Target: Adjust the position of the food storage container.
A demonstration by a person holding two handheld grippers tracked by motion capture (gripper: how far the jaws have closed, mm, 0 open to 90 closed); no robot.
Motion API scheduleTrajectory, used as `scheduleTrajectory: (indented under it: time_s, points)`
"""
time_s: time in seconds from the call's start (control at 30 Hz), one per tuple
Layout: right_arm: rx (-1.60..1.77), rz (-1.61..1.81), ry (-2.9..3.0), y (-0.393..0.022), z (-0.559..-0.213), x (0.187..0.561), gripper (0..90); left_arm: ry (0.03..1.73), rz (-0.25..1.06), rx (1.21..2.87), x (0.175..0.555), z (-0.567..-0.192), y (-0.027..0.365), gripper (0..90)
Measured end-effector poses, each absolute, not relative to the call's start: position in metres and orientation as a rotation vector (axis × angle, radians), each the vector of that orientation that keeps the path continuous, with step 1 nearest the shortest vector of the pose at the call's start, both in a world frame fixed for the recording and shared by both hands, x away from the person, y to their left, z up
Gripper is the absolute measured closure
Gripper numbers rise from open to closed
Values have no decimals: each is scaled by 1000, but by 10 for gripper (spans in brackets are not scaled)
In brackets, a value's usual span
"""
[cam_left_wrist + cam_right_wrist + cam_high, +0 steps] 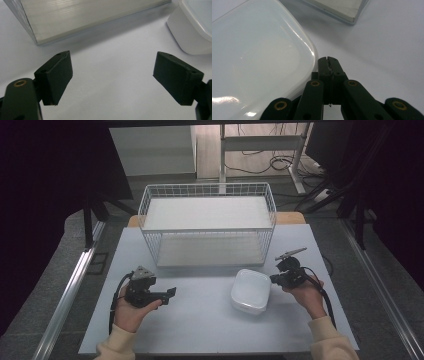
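The right claw (329,61) has its jaws pressed together with nothing between them, and its tip sits just beside the edge of the white box (257,65), which lies on the desk (200,320) directly to that claw's left. The left claw (112,80) is wide and empty; the box is ahead of it and to its right, well apart. I think the risk is a push: if the closed right claw goes forward as it is, it may only slide the light box over the smooth desk, or slip on the rounded lid. The right gripper view shows how near the tip is to the lid; the high view instead shows the wire basket (207,222) standing beyond both claws.
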State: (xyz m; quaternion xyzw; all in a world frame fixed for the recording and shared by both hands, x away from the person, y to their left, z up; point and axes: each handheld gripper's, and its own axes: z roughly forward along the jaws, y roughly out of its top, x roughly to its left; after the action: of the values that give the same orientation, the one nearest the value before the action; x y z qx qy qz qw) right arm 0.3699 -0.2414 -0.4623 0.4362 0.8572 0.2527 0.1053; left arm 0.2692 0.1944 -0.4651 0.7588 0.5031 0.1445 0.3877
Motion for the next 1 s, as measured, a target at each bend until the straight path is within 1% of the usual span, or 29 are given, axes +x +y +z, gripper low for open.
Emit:
scheduleTrajectory:
  time_s: [0.5, 1.0]
  points:
    - [1218, 762, 2550, -217, -464, 368, 893, 1281, 360, 1938, 270, -466, 194, 160]
    - [1105, 768, 2637, -178, -466, 360, 894, 1279, 362, 1942, 270, -466, 193, 159]
